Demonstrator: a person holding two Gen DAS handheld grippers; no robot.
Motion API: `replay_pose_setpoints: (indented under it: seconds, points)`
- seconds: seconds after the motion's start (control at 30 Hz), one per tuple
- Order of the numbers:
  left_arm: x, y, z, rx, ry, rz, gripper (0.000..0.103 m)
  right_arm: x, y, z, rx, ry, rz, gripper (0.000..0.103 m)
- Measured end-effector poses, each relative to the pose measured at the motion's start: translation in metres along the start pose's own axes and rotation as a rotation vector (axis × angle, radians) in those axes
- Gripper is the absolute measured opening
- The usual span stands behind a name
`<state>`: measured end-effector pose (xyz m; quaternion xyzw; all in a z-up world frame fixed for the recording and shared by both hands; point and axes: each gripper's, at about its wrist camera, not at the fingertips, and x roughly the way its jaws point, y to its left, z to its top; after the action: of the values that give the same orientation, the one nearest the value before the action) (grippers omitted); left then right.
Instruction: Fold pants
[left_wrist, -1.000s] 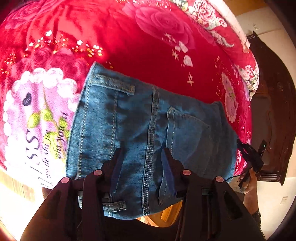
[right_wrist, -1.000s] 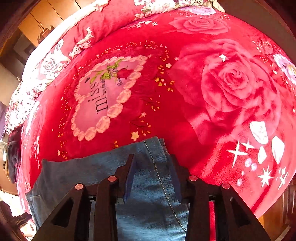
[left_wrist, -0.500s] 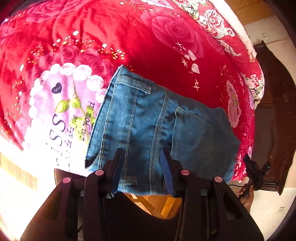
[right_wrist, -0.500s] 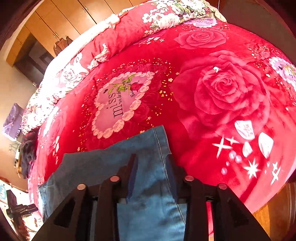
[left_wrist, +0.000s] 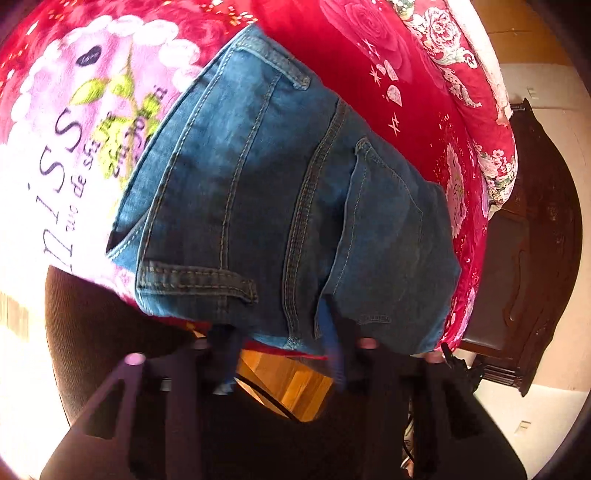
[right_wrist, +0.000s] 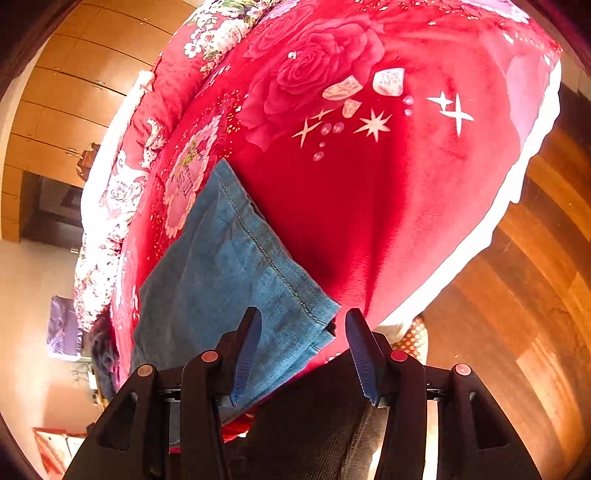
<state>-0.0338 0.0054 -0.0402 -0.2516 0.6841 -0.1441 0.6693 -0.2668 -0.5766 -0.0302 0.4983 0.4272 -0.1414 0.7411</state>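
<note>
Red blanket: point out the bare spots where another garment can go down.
Free: the plain red stretch of blanket between the stitched edge of the folded jeans and the white trim, under the star prints. Also free: the heart print beside the waistband. Crowded: the near bed edge, where the jeans lie.

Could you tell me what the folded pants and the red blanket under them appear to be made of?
The pants look like blue denim: faded woven cloth with contrast double stitching, a belt loop and a back pocket. The blanket looks like plush fleece, likely synthetic: a soft, slightly shiny nap with printed roses and stars.
</note>
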Motion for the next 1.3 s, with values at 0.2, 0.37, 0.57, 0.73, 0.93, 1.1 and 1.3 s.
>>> replay_pose_setpoints:
  seconds: [0.2, 0.37, 0.57, 0.73, 0.93, 1.1, 1.3]
  points:
    - [-0.016, -0.017, -0.003, 0.123, -0.091, 0.101, 0.003, -0.01, 0.02, 0.001, -0.05, -0.086, 0.082, 0.006]
    - [0.014, 0.01, -0.003, 0.06, 0.016, 0.177, 0.007, 0.011, -0.003, -0.01, -0.004, 0.032, -0.013, 0.01]
    - [-0.024, 0.001, -0.006, 0.177, 0.064, 0.127, 0.01, -0.015, -0.015, -0.022, 0.059, -0.008, 0.049, 0.051]
    - [-0.055, -0.03, -0.012, 0.291, 0.032, 0.099, 0.021, -0.003, -0.014, -0.027, 0.052, -0.014, 0.081, 0.053]
    - [-0.029, -0.127, 0.001, 0.504, 0.006, 0.135, 0.051, 0.027, -0.011, -0.028, 0.13, 0.009, 0.177, 0.05]
    - [0.037, -0.218, 0.004, 0.678, 0.112, 0.141, 0.056, 0.03, -0.007, -0.031, 0.169, -0.065, 0.259, 0.05]
    - [0.124, -0.337, -0.001, 0.883, 0.234, 0.198, 0.056, 0.036, -0.016, -0.039, 0.241, -0.126, 0.271, 0.048]
